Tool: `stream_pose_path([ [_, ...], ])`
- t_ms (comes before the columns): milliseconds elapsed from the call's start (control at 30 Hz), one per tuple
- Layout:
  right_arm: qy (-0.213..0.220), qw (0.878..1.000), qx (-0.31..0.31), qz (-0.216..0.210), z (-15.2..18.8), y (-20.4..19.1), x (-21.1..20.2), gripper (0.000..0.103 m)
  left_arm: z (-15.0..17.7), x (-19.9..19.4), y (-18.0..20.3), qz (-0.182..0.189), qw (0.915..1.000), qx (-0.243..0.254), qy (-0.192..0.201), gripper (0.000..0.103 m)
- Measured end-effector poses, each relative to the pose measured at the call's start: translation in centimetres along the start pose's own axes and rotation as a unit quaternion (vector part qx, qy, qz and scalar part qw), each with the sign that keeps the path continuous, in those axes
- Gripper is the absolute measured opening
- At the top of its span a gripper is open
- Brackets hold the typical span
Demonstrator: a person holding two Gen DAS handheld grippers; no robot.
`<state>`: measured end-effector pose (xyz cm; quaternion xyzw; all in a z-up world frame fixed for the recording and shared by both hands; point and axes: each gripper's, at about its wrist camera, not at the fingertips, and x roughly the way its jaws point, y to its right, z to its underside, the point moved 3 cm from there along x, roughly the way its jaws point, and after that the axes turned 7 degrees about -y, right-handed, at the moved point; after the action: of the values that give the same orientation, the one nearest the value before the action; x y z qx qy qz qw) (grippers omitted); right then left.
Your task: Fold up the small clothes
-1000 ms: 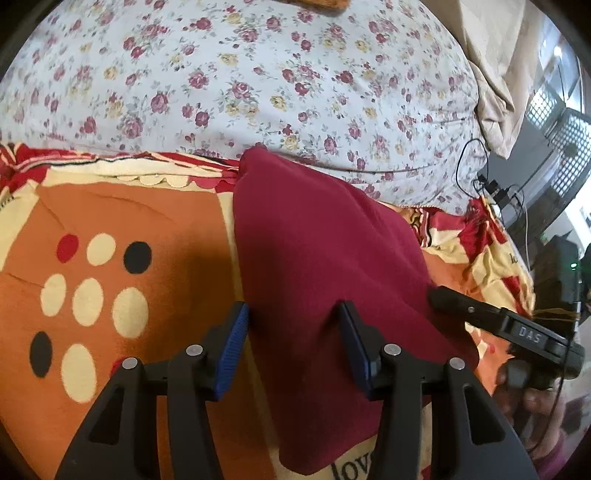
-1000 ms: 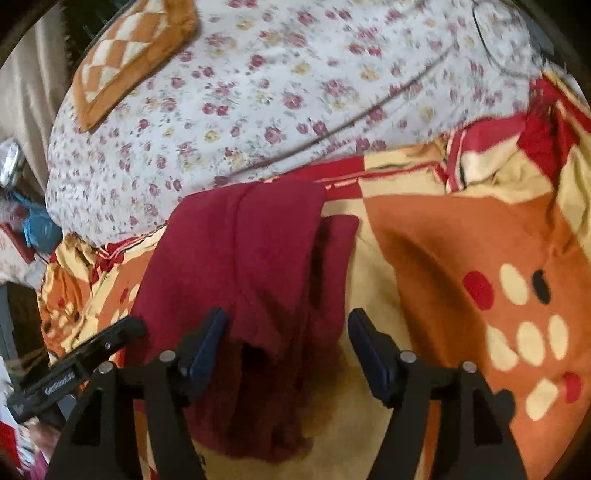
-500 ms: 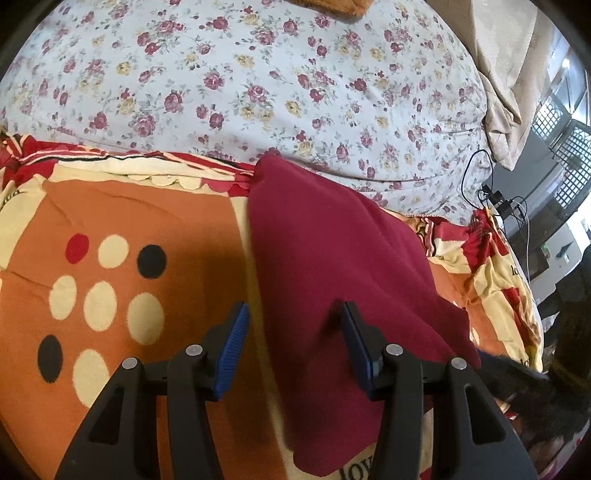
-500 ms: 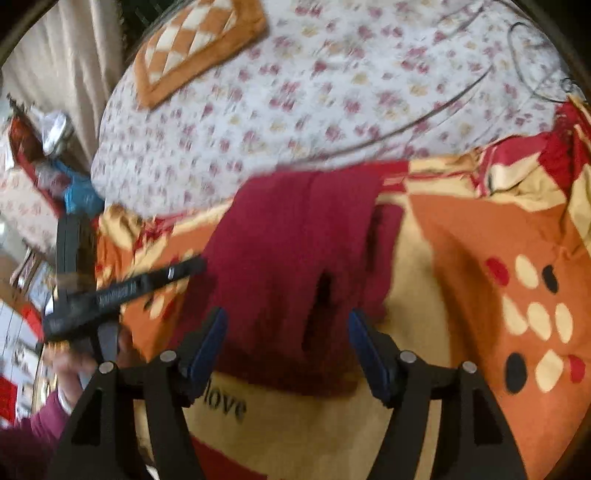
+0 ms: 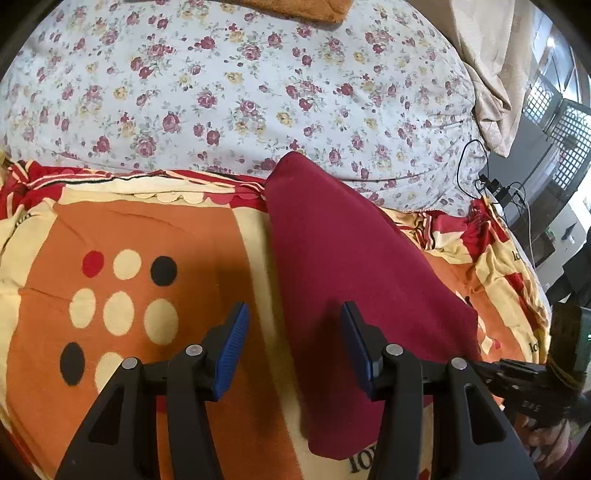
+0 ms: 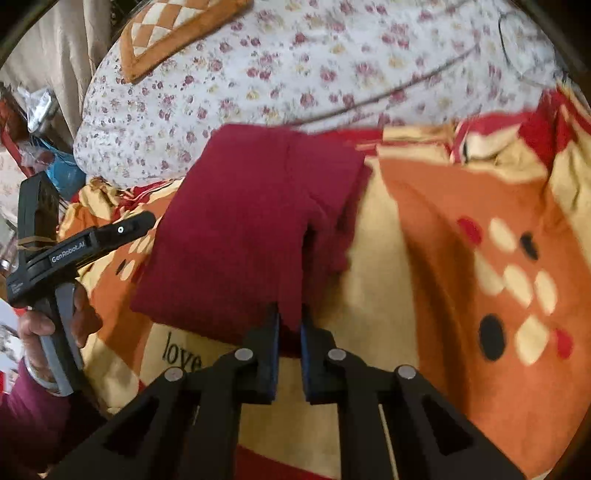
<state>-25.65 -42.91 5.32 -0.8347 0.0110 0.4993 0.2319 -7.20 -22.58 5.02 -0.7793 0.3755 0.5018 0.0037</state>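
A dark red folded garment lies on an orange, cream and red patterned blanket. My left gripper is open and empty, hovering over the garment's left edge. In the right wrist view the garment lies folded in layers, and my right gripper is shut on its near edge. The left gripper also shows at the left of that view, held in a hand.
A floral-print quilt bulges behind the garment. An orange checked cushion lies on it. Cables and dark furniture stand at the right. Clutter sits beyond the bed's left side.
My right gripper has shut on the garment's near edge; it was open before. My left gripper has drawn back slightly and stays open.
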Motion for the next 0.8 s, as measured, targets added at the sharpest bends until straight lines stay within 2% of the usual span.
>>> stream_pose_path([
  [100,0.017,1.000,0.002,-0.026,-0.5,-0.3,-1.5,0.020,-0.1,0.4,0.0,0.000,1.0000,-0.004,-0.004,0.040],
  [167,0.031,0.999,0.017,-0.027,-1.5,0.2,-3.1,0.044,-0.1,0.6,0.0,0.003,0.9999,-0.009,-0.005,0.040],
  [267,0.067,0.997,0.030,0.000,-3.4,0.8,-4.3,0.047,-0.1,1.2,0.1,0.006,0.9999,-0.012,-0.009,0.040],
  [333,0.070,0.997,0.039,0.007,-5.1,1.1,-3.5,0.047,-0.1,1.6,0.3,0.008,0.9998,-0.011,-0.011,0.041],
  [433,0.062,0.996,0.059,-0.008,-7.2,1.3,-0.5,0.047,0.0,2.1,0.5,0.003,0.9999,-0.006,-0.013,0.046],
  [500,0.043,0.998,0.052,0.012,-7.8,1.0,2.3,0.047,0.1,2.4,0.5,0.000,0.9999,-0.003,-0.014,0.049],
  [533,0.035,0.998,0.044,0.023,-7.7,1.0,3.4,0.044,0.0,2.5,0.5,0.000,0.9999,-0.003,-0.014,0.050],
  [567,0.027,0.998,0.038,0.033,-7.5,1.1,4.3,0.032,0.1,2.5,0.5,0.002,0.9999,-0.003,-0.016,0.051],
  [633,0.036,0.998,0.036,0.033,-6.8,1.6,4.7,0.028,0.1,2.7,0.4,0.006,0.9998,-0.004,-0.018,0.052],
  [667,0.040,0.998,0.035,0.030,-6.7,1.7,4.5,0.023,0.0,2.7,0.4,0.007,0.9998,-0.004,-0.018,0.054],
  [800,0.043,0.998,0.035,0.026,-6.9,1.7,3.8,0.021,0.1,2.8,0.5,0.006,0.9998,-0.005,-0.019,0.055],
])
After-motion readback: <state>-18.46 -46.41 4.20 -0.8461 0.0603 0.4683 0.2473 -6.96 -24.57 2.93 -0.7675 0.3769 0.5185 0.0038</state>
